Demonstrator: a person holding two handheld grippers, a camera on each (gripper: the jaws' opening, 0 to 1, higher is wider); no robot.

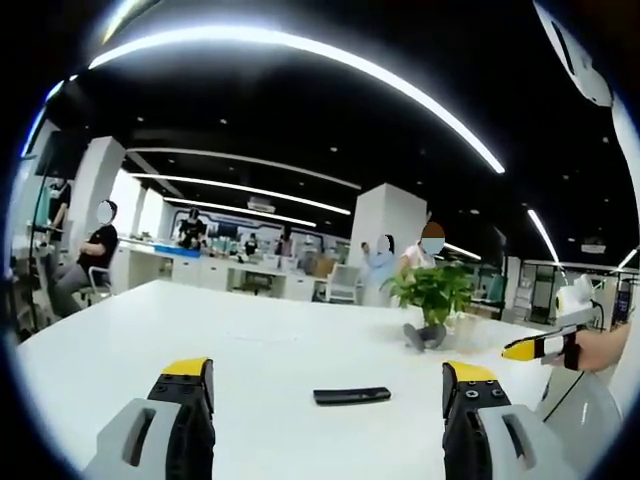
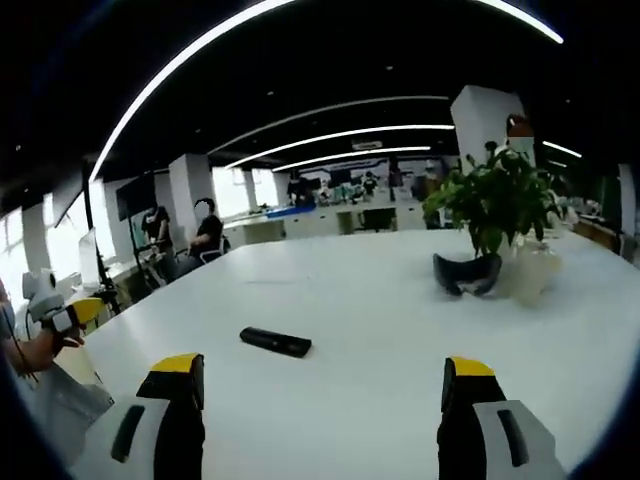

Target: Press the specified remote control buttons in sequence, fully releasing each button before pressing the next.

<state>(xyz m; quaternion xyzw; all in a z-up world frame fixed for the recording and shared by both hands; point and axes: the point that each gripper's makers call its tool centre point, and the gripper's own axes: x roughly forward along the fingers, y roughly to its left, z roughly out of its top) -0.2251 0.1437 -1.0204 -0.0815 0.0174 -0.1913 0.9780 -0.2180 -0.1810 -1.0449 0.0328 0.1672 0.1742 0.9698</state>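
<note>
Remote (image 1: 352, 396) lies flat on the white table (image 1: 250, 350), out in its open middle, well apart from the potted plant (image 1: 436, 293) and the dark object (image 2: 466, 274) at the plant's foot. Your left gripper (image 1: 328, 395) and right gripper (image 2: 318, 392) both stand wide and hold nothing, hovering short of the remote. It looks slim and loose on a slick top, so an off-centre press could skid or spin it. Jaws this wide may catch two buttons at once, so narrow one before you come down.

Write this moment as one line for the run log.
remote control flat on white table, untouched | left hand-held gripper open | right hand-held gripper open | potted plant behind
</note>
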